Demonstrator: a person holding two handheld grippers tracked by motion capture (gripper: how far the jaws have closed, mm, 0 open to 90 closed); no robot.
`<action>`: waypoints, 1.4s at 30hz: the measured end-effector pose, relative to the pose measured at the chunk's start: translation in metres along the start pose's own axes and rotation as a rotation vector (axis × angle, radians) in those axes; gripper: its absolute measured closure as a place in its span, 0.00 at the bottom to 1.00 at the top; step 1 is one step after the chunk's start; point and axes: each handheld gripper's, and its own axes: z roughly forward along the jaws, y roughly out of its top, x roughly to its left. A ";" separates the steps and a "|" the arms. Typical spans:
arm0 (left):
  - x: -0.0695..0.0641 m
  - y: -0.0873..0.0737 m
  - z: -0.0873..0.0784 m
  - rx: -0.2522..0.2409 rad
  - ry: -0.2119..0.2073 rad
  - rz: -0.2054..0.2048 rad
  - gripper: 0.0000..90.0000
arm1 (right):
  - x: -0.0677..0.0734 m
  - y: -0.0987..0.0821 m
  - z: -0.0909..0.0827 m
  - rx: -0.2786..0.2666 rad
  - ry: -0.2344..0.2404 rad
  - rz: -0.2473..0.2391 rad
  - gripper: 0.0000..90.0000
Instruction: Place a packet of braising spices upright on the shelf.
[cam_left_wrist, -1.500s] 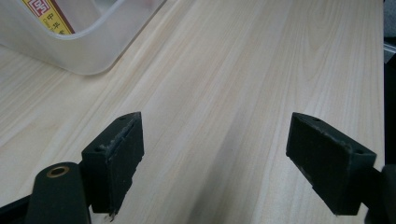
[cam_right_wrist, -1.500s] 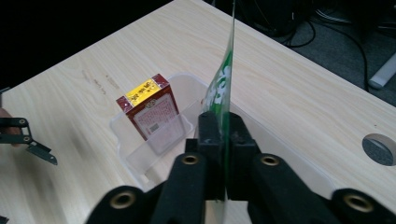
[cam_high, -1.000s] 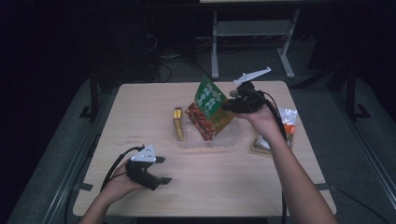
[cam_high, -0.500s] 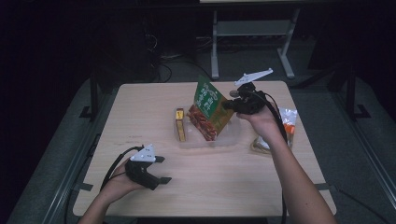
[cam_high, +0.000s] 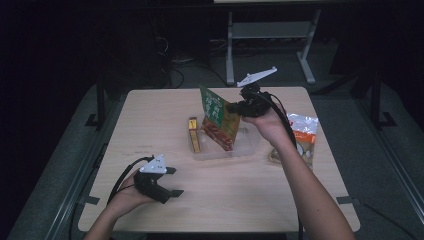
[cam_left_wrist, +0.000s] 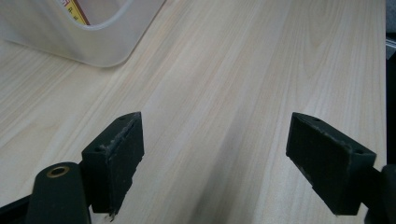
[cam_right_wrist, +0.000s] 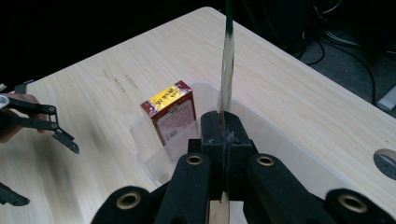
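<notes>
A green and red snack bag (cam_high: 218, 116) hangs tilted over the clear plastic container (cam_high: 248, 148) in the middle of the table. My right gripper (cam_high: 233, 107) is shut on the bag's right edge. In the right gripper view the bag (cam_right_wrist: 227, 65) shows edge-on, rising from between the closed jaws of my right gripper (cam_right_wrist: 223, 127). A red and yellow box (cam_right_wrist: 171, 113) stands upright at the container's left end (cam_right_wrist: 148, 161). Near the table's front left, my left gripper (cam_high: 175, 181) lies open with only bare wood between the jaws of this left gripper (cam_left_wrist: 215, 158).
A second snack bag (cam_high: 301, 136), orange and white, lies on the table right of the container. The container's corner (cam_left_wrist: 98, 44) is ahead and left of the left gripper. The light wooden table (cam_high: 150, 115) ends at dark floor, with a metal stand behind.
My right gripper has lifted the bag slightly and carried it a little leftward over the container. The left gripper has stayed where it was.
</notes>
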 end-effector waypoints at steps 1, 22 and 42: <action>0.000 0.000 0.000 0.001 0.000 0.001 0.21 | -0.001 -0.001 0.000 -0.001 0.001 0.004 0.97; 0.000 0.000 0.003 0.004 -0.006 -0.004 0.21 | -0.005 -0.040 -0.031 -0.115 -0.030 -0.061 0.20; -0.004 0.000 0.007 0.010 -0.009 0.000 0.21 | -0.032 -0.137 -0.052 -0.019 -0.060 -0.009 0.24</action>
